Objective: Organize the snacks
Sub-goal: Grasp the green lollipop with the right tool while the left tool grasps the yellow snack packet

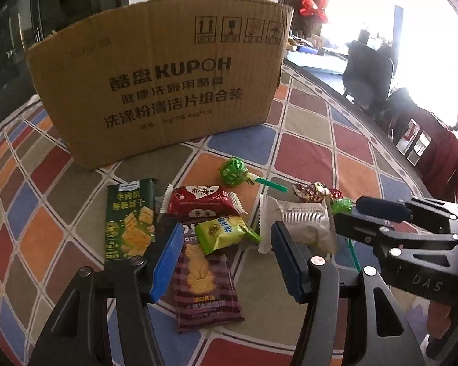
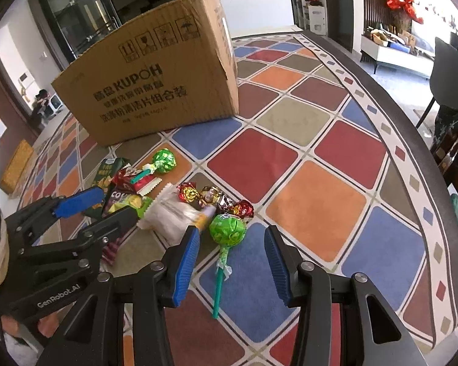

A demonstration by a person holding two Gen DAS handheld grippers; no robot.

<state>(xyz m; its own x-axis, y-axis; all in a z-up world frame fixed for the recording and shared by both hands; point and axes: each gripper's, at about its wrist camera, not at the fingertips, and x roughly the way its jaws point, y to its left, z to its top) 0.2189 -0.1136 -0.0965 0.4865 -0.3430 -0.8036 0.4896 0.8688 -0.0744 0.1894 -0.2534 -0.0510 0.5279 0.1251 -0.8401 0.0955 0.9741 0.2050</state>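
You have two lollipops on the table: one [image 2: 228, 231] lies between the pads of your right gripper [image 2: 230, 263], head away from you, green stick running back toward you, long axis nearly along the jaws. The pads stand apart on either side and do not touch it. The other [image 1: 233, 171] lies nearer the box [image 1: 161, 76], its stick pointing right in the left view.

Your left gripper [image 1: 226, 262] is also parted, with nothing pressed; below its gap lie a striped packet [image 1: 204, 286] with a bear biscuit picture, its long axis toward you, and a yellow-green packet [image 1: 223, 231].

Count also one green biscuit box [image 1: 131, 216], upright in the view, one red packet [image 1: 203, 202] reading "Love", one white packet [image 1: 299, 222], and a cluster of foil sweets [image 2: 213, 198]; their number I cannot tell.

The carton reads "KUPOH" with Chinese print and four handling symbols. Your left gripper bears "GenRobot.AI", your right "DAS".
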